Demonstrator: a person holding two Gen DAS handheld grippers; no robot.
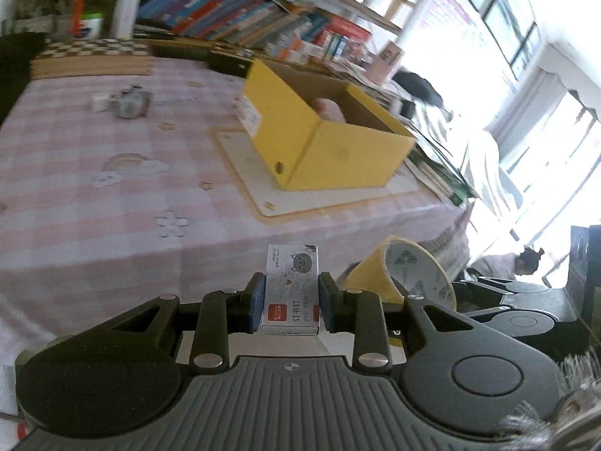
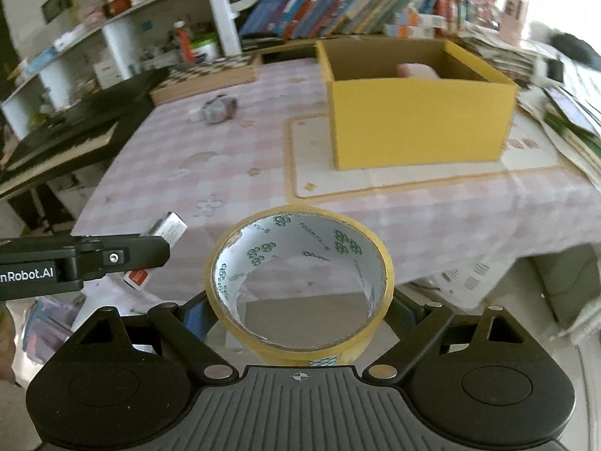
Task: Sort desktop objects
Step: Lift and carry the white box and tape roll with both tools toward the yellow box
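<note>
My left gripper is shut on a small white box of staples, held in the air before the near edge of the table. My right gripper is shut on a wide roll of yellow tape, its blue pads pressing on the roll's two sides. That tape roll also shows at the right in the left wrist view. The staple box and the left gripper's black body appear at the left of the right wrist view. An open yellow cardboard box stands on a white mat, with a pink object inside.
The table has a pink checked cloth. A small grey object and a white piece lie far left on it. A chessboard box, book shelves and stacked papers line the back and right side.
</note>
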